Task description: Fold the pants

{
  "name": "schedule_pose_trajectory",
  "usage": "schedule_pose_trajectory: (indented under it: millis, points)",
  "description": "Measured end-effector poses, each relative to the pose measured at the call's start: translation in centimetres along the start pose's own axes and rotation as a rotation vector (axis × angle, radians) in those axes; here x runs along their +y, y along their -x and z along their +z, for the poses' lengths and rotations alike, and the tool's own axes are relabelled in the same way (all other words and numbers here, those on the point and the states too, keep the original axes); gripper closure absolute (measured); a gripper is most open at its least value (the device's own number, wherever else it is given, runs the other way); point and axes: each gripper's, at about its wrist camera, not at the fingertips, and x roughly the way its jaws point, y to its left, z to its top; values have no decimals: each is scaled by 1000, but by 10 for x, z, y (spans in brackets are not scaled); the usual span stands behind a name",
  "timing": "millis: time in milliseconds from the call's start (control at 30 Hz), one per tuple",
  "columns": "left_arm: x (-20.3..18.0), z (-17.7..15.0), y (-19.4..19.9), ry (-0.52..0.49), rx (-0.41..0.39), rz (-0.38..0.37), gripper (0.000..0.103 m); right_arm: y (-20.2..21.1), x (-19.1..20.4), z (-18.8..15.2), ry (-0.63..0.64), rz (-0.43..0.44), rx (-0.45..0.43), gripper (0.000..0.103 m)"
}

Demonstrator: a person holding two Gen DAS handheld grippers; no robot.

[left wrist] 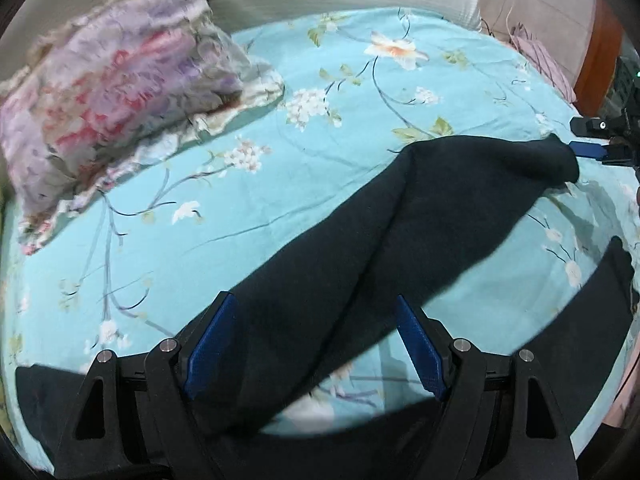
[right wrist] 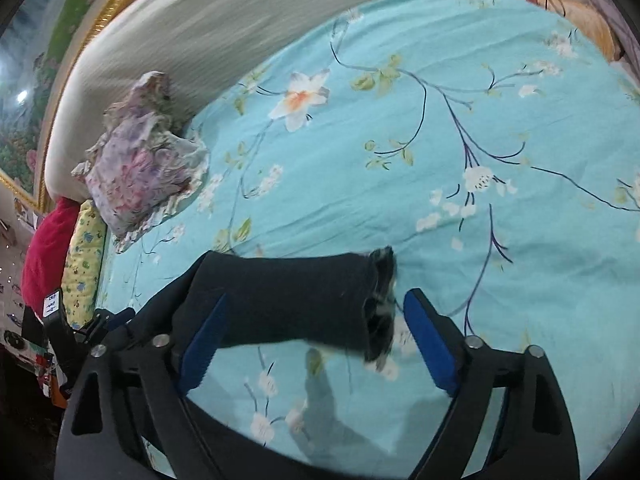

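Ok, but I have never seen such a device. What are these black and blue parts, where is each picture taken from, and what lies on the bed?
There is no robot here. A person carries a two-finger gripper in each hand, and each has a camera looking along its blue-padded fingers. One picture is from the left gripper, the other from the right gripper. The bed, under a flowered blue sheet, bears dark pants and a pillow. Both grippers stand open with a pants leg between the fingers; neither clamps it.
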Motion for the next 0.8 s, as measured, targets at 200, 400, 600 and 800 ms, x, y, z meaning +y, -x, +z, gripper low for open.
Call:
schedule_pose_trajectory:
  millis: [200,400,600,800]
  points:
    - [10,17,-24,-13,57,-50,22,-26,-13,12,-7,-5,58,31]
    - [21,37,-52,8,123,-119,22,-39,-19,17,-25,41,68,44]
    - [12,38,-55,-25,142,-142,78,-34,-16,17,-9,72,37,93]
    - [10,26,-16,2,74,-173,91,-6,-8,8,42,89,-44,100]
